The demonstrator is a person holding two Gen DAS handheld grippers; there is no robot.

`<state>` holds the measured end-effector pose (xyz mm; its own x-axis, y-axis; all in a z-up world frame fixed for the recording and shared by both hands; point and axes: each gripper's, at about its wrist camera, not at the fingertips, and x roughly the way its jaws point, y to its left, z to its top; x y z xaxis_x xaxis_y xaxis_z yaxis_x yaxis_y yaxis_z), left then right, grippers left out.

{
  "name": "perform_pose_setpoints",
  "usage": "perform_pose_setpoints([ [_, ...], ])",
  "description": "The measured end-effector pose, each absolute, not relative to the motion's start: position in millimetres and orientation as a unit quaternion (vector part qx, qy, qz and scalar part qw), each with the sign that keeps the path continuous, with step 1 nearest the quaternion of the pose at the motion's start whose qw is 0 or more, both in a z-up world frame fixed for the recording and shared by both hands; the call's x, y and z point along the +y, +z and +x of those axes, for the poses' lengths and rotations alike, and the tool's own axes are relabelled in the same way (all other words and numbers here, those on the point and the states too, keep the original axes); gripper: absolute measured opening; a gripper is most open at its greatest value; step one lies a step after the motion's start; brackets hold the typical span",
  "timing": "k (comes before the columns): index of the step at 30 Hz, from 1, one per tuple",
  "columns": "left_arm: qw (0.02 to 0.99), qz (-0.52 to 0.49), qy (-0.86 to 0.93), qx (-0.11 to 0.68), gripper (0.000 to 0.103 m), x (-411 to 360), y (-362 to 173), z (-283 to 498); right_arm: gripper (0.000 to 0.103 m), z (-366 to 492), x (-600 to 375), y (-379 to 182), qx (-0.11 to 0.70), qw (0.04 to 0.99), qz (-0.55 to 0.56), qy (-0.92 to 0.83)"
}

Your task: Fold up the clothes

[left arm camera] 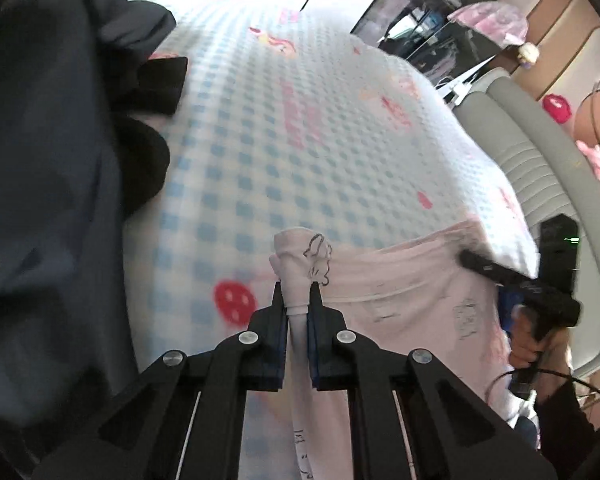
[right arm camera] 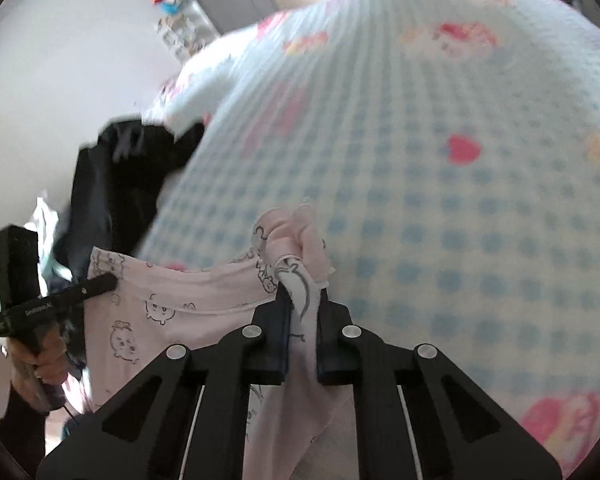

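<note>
1. A pale pink garment point(left arm camera: 400, 292), printed with small line-drawn cartoon figures, is seen in the lower middle of both wrist views, held up in front of a bed.
2. The left gripper point(left arm camera: 298, 300) is clamped on a bunched corner of the pink garment; the jaws stand narrow, with a twist of cloth sticking up between the fingertips and more hanging down below them.
3. The right gripper point(right arm camera: 304, 304) is likewise closed on a gathered corner of the same garment point(right arm camera: 180, 308); a knot of folds bulges just above the fingertips.
4. Between the two grips the upper hem of the garment is stretched as a shallow sagging line, and the body of the cloth hangs below it.
5. The bed is covered by a blue-and-white checked bedspread point(left arm camera: 300, 120) with pink and red cartoon prints; it fills the middle and upper part of both views point(right arm camera: 420, 140).
6. A pile of dark clothing point(left arm camera: 52, 160) is noted along the left of the left wrist view, lying on the bed's edge; it appears at centre left in the right wrist view point(right arm camera: 112, 184).
7. In each view the opposite gripper is seen at the frame's edge, gripped by a hand point(left arm camera: 532, 344) point(right arm camera: 40, 360).
8. Both views are blurred.
</note>
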<state>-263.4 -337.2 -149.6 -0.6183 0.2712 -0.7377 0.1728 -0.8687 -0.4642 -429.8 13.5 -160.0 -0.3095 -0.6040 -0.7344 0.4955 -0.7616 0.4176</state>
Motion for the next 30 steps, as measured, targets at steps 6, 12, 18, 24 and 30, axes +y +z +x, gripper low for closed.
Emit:
perform_pose_setpoints([
  [6, 0.0, -0.506, 0.791, -0.344, 0.013, -354, -208, -303, 0.017, -458, 24, -196, -0.049, 0.257, 0.516, -0.816],
  [12, -0.001, -0.468, 0.829, -0.307, 0.051, -326, -147, -237, 0.038, -412, 24, -161, -0.034, 0.281, 0.488, -0.826],
  [18, 0.009, -0.486, 0.786, -0.383, 0.051, -289, -164, -132, 0.038, -323, 61, -150, -0.08, 0.354, 0.519, -0.774],
  [24, 0.033, -0.474, 0.733, -0.488, 0.052, -251, -204, -65, 0.045, -226, 98, -197, -0.127, 0.357, 0.58, -0.72],
  [30, 0.087, -0.469, 0.715, -0.512, 0.056, -210, -221, -56, 0.052, -176, 107, -227, -0.169, 0.351, 0.602, -0.697],
])
